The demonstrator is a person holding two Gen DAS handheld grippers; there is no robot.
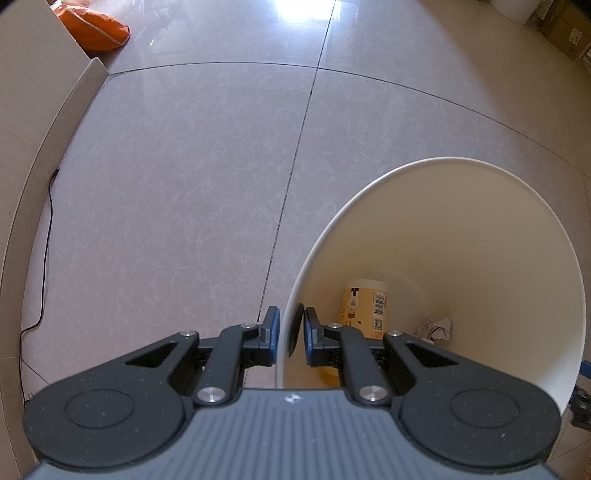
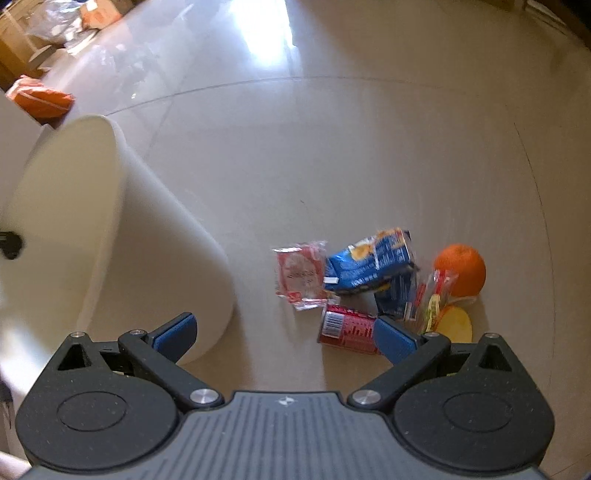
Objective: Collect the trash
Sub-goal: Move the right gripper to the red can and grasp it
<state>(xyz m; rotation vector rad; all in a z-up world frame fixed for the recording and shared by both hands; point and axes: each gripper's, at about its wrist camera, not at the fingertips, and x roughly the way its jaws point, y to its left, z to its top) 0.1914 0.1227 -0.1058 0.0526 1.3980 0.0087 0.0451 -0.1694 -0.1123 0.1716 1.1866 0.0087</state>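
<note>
My left gripper (image 1: 290,317) is shut on the rim of a white trash bin (image 1: 480,251), one finger outside and one inside. A yellow paper cup (image 1: 364,306) and a crumpled tissue (image 1: 436,326) lie at the bin's bottom. In the right wrist view the bin (image 2: 129,240) stands at the left. My right gripper (image 2: 284,325) hangs open and empty over the floor. Just ahead of it lies a trash pile: a red wrapper (image 2: 301,275), a blue carton (image 2: 369,264), a red can (image 2: 347,328) near the right fingertip, a clear wrapper (image 2: 434,299), an orange (image 2: 461,267) and a yellow slice (image 2: 456,325).
The floor is glossy beige tile. An orange bag (image 1: 96,29) lies far left beside a beige panel (image 1: 33,110), with a black cable (image 1: 46,240) running along it. Cardboard boxes (image 1: 565,26) stand at the far right. More boxes and plastic (image 2: 55,22) sit at the far left.
</note>
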